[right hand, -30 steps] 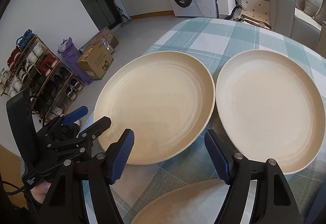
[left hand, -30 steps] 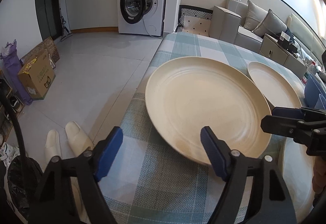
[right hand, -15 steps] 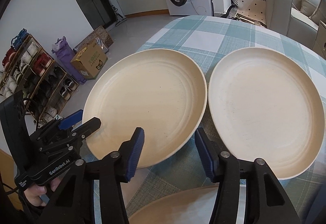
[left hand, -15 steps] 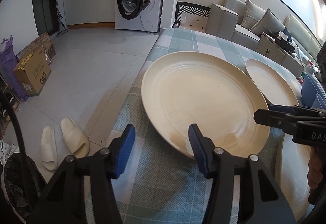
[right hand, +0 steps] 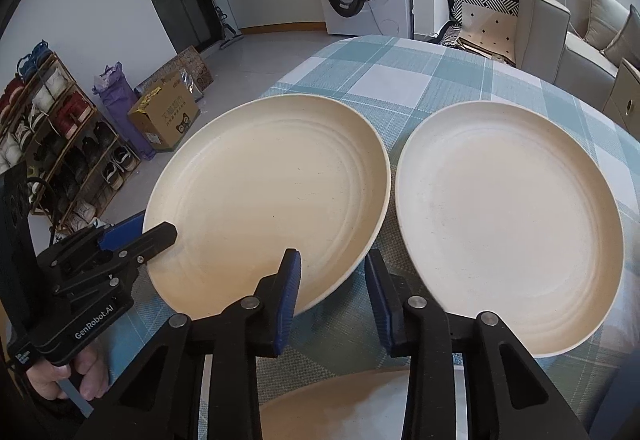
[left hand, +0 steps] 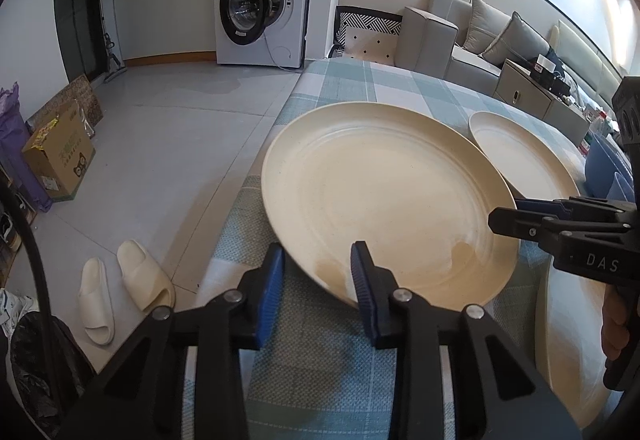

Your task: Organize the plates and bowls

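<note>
Two grippers on one plate: left gripper (left hand: 316, 280) clamped on the near-left rim of the left plate (right hand: 272, 179), right gripper (right hand: 332, 284) clamped on its near-right rim. Plate sits at the left edge of the table (right hand: 400, 71), partly out over the floor. Step: grasp made, lift looks not yet begun. Next: raise both hands together, keep it level, likely stack it on the second plate (right hand: 508, 215) just beside it. Third plate (right hand: 360, 408) lies below the right gripper, easy to knock. Blue thing (left hand: 600, 167) at far right, maybe a bowl, too cropped to tell.
</note>
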The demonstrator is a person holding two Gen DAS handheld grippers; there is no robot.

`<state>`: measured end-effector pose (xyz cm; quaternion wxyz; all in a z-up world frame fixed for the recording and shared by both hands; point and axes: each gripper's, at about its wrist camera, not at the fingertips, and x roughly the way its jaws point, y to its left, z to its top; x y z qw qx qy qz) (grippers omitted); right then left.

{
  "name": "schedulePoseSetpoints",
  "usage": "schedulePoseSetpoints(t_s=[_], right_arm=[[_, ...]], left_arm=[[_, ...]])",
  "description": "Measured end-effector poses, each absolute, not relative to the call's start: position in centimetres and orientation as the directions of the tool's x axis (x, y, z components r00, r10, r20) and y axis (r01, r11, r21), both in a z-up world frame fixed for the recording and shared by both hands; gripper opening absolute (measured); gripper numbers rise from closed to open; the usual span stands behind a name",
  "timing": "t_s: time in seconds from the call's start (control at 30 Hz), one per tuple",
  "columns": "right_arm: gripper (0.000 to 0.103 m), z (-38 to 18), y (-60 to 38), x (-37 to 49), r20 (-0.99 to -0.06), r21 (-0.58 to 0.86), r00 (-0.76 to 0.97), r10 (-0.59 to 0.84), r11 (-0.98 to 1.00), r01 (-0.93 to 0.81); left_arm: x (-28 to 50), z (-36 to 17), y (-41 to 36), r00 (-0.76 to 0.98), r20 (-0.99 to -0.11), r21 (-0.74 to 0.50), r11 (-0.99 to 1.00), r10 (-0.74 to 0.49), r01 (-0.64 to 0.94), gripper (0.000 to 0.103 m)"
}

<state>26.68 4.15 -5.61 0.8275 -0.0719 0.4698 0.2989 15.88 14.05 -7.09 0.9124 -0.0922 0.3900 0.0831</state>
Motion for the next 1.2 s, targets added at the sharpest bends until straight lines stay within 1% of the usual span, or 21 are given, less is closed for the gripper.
schedulePoseSetpoints(t_s=[0.17,1.2], right_arm=[[0.034,-5.4,4.4,26.2,-0.818,0.132,0.398,0.416,0.809,-0.573],[0.034,-4.3,3.9,24.9,-0.788,0.121,0.434,0.437,0.8,-0.587]], left_arm=[[15.9,-7.1,13.9,0.678,-0.729,-0.085,0.97,0.095,-0.227,0.033],[13.9,-5.6,13.8,0.708,-0.699,-0.098,0.967,0.102,-0.236,0.033]])
